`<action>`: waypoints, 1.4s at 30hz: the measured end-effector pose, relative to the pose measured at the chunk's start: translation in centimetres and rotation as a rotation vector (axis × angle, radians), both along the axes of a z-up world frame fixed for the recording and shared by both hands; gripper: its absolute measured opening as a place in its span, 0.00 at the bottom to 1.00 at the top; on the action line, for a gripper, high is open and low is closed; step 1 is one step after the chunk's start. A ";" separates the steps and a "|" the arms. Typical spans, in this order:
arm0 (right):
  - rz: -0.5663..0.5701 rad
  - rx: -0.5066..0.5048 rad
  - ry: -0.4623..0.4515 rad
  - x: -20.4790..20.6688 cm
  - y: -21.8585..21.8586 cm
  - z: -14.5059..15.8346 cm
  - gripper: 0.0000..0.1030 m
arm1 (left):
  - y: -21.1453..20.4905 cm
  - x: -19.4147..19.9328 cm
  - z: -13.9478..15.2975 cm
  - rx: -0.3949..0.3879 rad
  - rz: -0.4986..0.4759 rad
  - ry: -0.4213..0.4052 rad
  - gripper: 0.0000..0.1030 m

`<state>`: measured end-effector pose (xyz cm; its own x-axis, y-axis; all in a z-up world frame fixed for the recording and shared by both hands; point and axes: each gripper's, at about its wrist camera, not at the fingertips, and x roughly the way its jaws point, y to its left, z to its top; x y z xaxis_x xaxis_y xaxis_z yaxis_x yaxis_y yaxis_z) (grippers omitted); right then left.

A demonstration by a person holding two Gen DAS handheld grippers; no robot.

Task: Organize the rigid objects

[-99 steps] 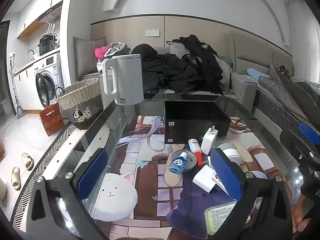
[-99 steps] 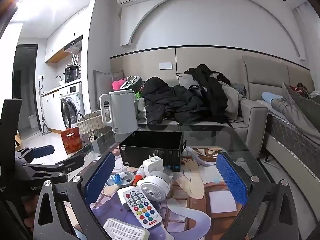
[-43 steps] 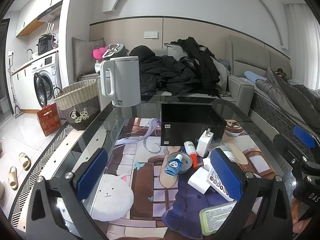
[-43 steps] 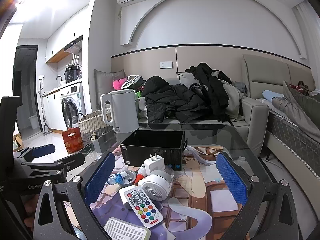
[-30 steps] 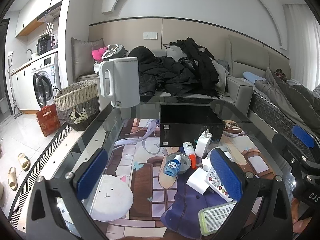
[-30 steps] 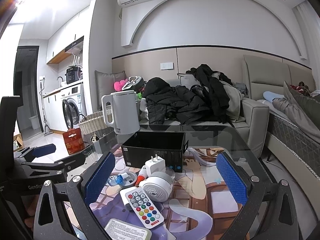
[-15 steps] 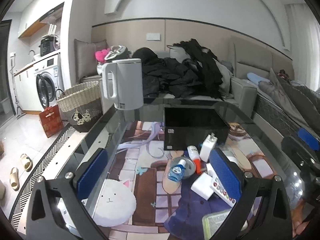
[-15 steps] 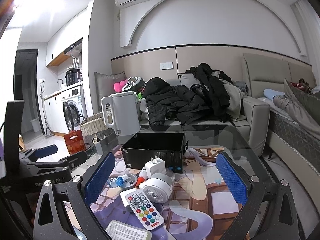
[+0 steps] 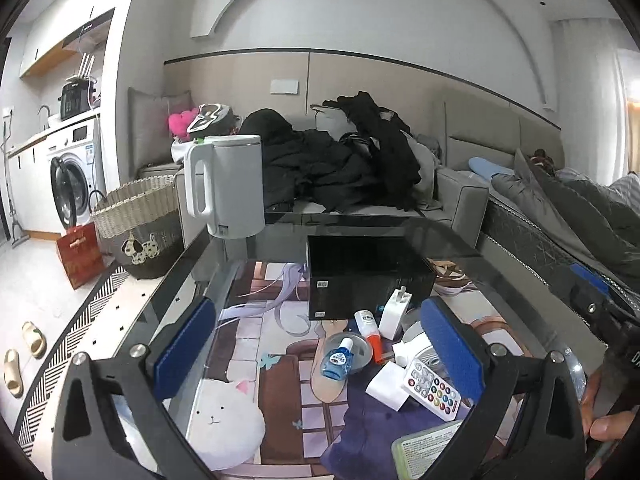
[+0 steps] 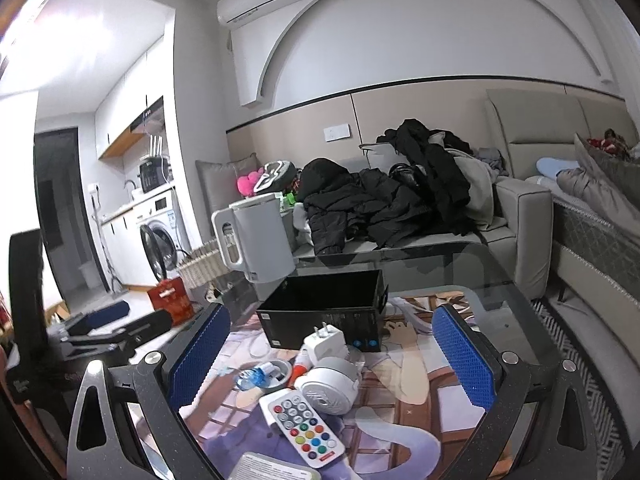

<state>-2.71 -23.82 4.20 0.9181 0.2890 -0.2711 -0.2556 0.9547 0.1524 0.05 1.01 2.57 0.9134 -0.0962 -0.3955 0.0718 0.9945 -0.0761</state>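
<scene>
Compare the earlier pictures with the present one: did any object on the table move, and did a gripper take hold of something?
No object moved and nothing was taken or released. Only the cameras drifted slightly. The left gripper and right gripper stay open and empty above the glass table. The remote control, white charger and small blue bottle lie as before, in front of the black box.

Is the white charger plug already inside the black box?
No, the white charger plug stands on the glass table in front of the black box, outside it.

Left gripper and right gripper apparently empty, jaws apart.
</scene>
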 end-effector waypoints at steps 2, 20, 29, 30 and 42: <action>-0.001 -0.012 -0.003 0.0 0.0 0.0 1.00 | -0.1 -0.1 0.0 -0.004 -0.025 0.008 1.00; 0.096 -0.189 0.228 3.9 -0.5 -1.8 1.00 | -6.9 0.0 -3.9 0.177 -0.416 0.237 1.00; 0.203 -0.261 0.459 6.5 1.4 -7.1 0.96 | -9.7 0.3 -8.0 0.253 -0.535 0.413 0.92; 0.204 -0.278 0.472 6.7 1.6 -7.5 0.96 | -9.8 0.3 -8.2 0.261 -0.546 0.425 0.92; 0.205 -0.264 0.520 7.4 1.7 -8.0 0.95 | -10.1 0.1 -8.9 0.238 -0.630 0.489 0.73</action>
<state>4.68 -22.16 -3.81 0.5793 0.3080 -0.7547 -0.3935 0.9165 0.0721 0.12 -9.08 -6.37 0.4367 -0.3952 -0.8081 0.6335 0.7729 -0.0356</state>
